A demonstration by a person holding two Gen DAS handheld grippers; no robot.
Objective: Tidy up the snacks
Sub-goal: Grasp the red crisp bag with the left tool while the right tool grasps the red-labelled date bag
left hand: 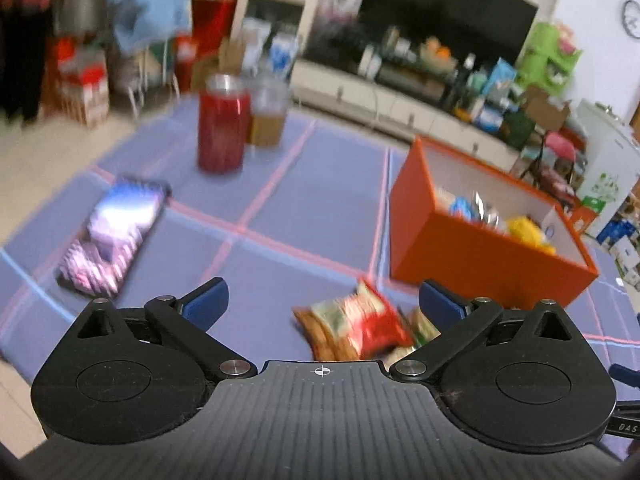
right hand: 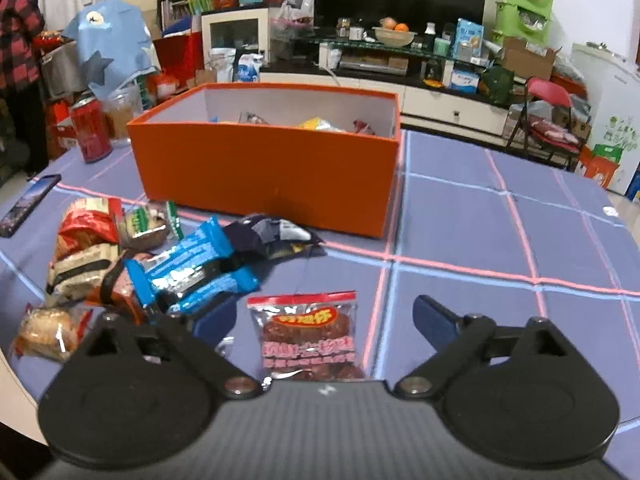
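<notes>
With both pairs of jaws spread wide and empty, the right gripper (right hand: 326, 318) should settle squarely over the clear red-topped packet of dark dried fruit (right hand: 307, 334) lying flat on the blue checked tablecloth (right hand: 480, 232), short of the open orange cardboard box (right hand: 264, 172). The left gripper (left hand: 322, 302) faces a blurred red crisp bag (left hand: 352, 326); its label is unreadable.

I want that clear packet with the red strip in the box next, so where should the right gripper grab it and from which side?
The clear packet lies flat on the tablecloth, between the open right gripper fingers, apart from the snack pile. Probably come down from above and pinch across its two long side edges near the middle; they already line up with the fingers.
</notes>
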